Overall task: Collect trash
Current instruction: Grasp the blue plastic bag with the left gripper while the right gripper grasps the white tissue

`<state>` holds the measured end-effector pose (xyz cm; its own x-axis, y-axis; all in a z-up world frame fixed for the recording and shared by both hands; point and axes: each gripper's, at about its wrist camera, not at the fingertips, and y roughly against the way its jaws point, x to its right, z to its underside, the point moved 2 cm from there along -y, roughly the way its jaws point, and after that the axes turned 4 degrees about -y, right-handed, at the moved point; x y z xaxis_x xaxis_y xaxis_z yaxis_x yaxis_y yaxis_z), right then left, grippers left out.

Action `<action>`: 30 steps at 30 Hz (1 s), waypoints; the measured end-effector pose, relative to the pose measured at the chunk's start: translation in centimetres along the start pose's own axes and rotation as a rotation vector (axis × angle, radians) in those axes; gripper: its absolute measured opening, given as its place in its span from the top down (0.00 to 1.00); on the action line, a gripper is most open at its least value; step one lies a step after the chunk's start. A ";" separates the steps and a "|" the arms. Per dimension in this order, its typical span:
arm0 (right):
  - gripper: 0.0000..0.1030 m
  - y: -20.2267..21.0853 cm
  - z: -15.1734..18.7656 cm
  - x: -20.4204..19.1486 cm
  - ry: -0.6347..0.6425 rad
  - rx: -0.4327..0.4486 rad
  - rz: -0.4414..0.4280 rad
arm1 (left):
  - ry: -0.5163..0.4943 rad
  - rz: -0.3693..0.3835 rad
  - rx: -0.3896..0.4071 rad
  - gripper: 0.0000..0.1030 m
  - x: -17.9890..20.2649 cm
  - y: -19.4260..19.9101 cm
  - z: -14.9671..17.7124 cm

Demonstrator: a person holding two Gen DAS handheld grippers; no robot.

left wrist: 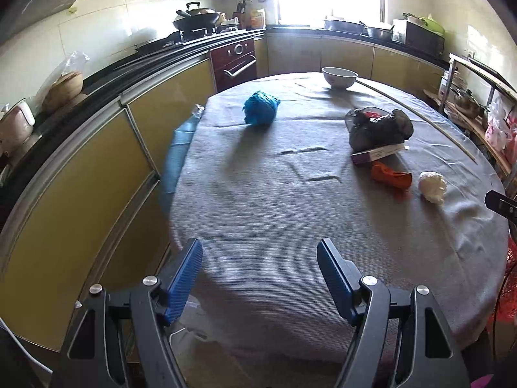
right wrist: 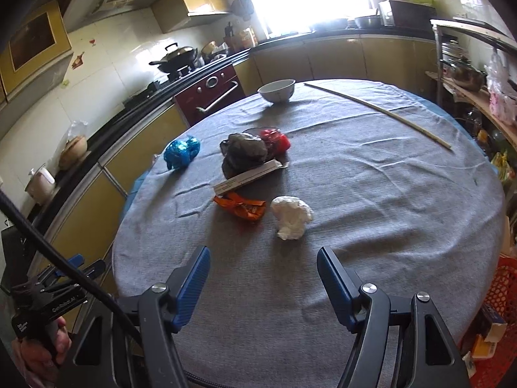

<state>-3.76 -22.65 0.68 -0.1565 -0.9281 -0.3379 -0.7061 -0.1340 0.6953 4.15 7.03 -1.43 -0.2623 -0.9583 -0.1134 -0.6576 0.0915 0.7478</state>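
Observation:
Trash lies on a round table under a grey cloth (left wrist: 258, 210) (right wrist: 371, 194). A blue crumpled wrapper (left wrist: 261, 108) (right wrist: 181, 152), a dark plastic bag (left wrist: 381, 126) (right wrist: 244, 153) with red packaging (right wrist: 274, 139), a flat purple-white box (left wrist: 378, 153) (right wrist: 247, 178), an orange wrapper (left wrist: 391, 176) (right wrist: 240, 208) and a white crumpled tissue (left wrist: 432, 186) (right wrist: 290, 216). My left gripper (left wrist: 260, 268) is open and empty over the near table edge. My right gripper (right wrist: 263, 274) is open and empty, just short of the tissue.
A white bowl (left wrist: 339, 77) (right wrist: 277, 90) and a long thin stick (right wrist: 378, 111) lie at the far side. A red mesh basket (right wrist: 497, 307) with items stands at the table's right. Kitchen cabinets and counter (left wrist: 97, 129) run along the left; a shelf (right wrist: 468, 90) stands right.

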 end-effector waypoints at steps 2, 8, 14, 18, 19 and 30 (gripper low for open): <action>0.30 -0.2 -0.2 0.1 0.005 -0.008 0.003 | -0.002 -0.007 -0.005 0.28 -0.2 0.0 -0.1; 0.30 -0.3 -0.7 1.6 -0.019 -0.023 -0.002 | -0.022 -0.025 -0.012 0.28 0.1 0.1 -0.2; 0.30 0.2 -0.8 4.1 -0.048 -0.040 0.006 | -0.055 -0.032 -0.027 0.28 1.4 0.2 -0.4; 0.30 0.9 -0.8 5.7 -0.047 -0.031 0.019 | -0.069 -0.018 -0.040 0.28 2.2 -0.1 -1.0; 0.30 1.0 -0.8 6.1 -0.054 -0.031 0.012 | -0.066 -0.019 -0.040 0.28 2.3 -0.1 -1.4; 0.30 -1.0 -1.4 7.1 -0.063 -0.074 -0.086 | -0.056 0.001 -0.020 0.25 0.4 -3.3 -10.2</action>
<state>-3.17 -29.65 -1.54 -0.1430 -0.8886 -0.4358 -0.6662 -0.2392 0.7064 13.46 3.58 2.75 -0.3026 -0.9414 -0.1490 -0.6432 0.0864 0.7608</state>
